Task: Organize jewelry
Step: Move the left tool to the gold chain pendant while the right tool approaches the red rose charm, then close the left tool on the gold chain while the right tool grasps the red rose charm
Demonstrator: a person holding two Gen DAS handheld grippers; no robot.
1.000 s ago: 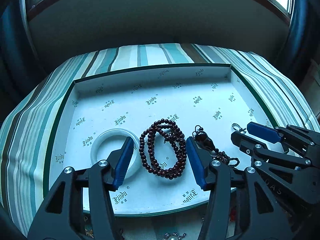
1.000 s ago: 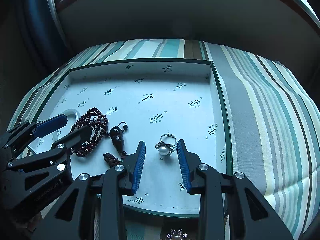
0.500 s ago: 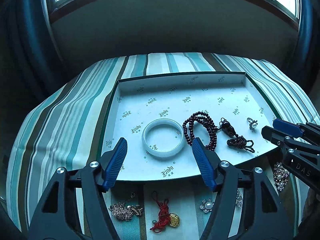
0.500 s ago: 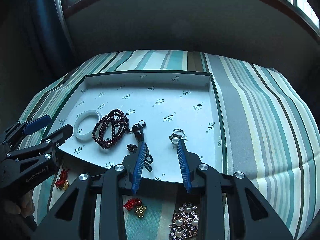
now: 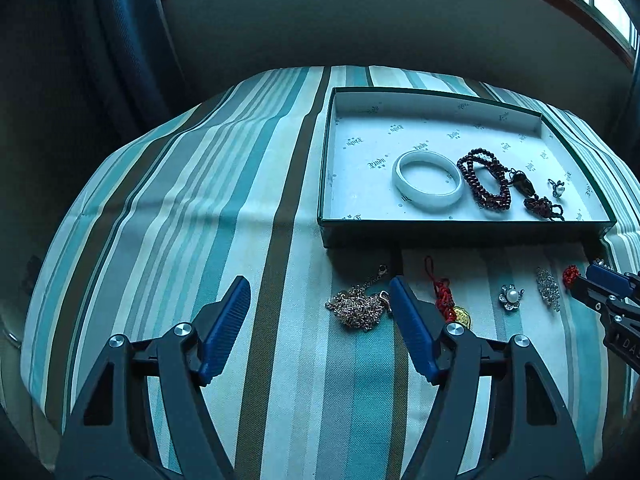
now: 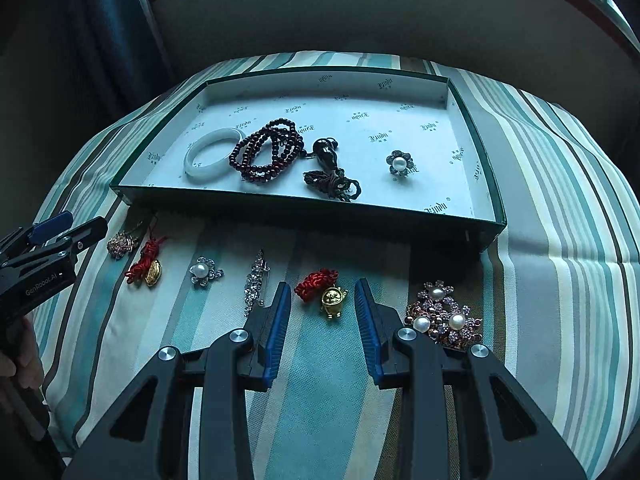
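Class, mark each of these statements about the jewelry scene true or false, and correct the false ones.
1. The white bangle lies inside the box. True.
2. The right gripper is clamped on the gold pig charm. False: the charm lies on the striped cloth between open jaws that do not touch it.
3. The dark bead bracelet lies between the bangle and the pearl flower ring. True.
4. The left gripper holds the chain necklace. False: its jaws have just been opening and are empty; the necklace lies on the cloth by one finger.
5. The box is empty. False.
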